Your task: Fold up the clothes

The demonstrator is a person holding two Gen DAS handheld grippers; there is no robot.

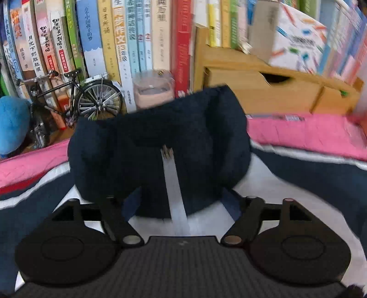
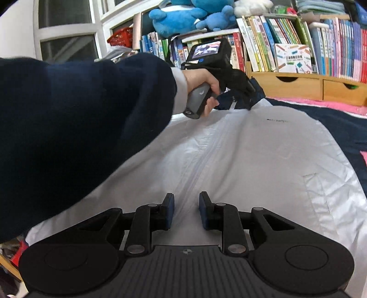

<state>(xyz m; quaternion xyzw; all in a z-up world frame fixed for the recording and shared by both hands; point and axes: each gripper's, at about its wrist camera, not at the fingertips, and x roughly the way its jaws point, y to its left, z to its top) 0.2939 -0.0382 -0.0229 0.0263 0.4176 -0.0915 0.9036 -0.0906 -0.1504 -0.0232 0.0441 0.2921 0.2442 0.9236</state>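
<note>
left hand-held gripper (image 1: 176,201) fingertips hidden under collar (image 1: 158,146).

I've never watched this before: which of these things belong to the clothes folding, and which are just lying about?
In the job:
white zip-front jacket with dark navy collar
left gripper, at the collar
right gripper, open over the zip

Just lying about:
rows of upright books
small black model bicycle
blue plush toys
pale wooden drawer unit

A bed covered with a pink quilt (image 1: 309,133) is seen; a white and navy jacket (image 2: 252,155) is spread flat directly on it, front side up.
</note>
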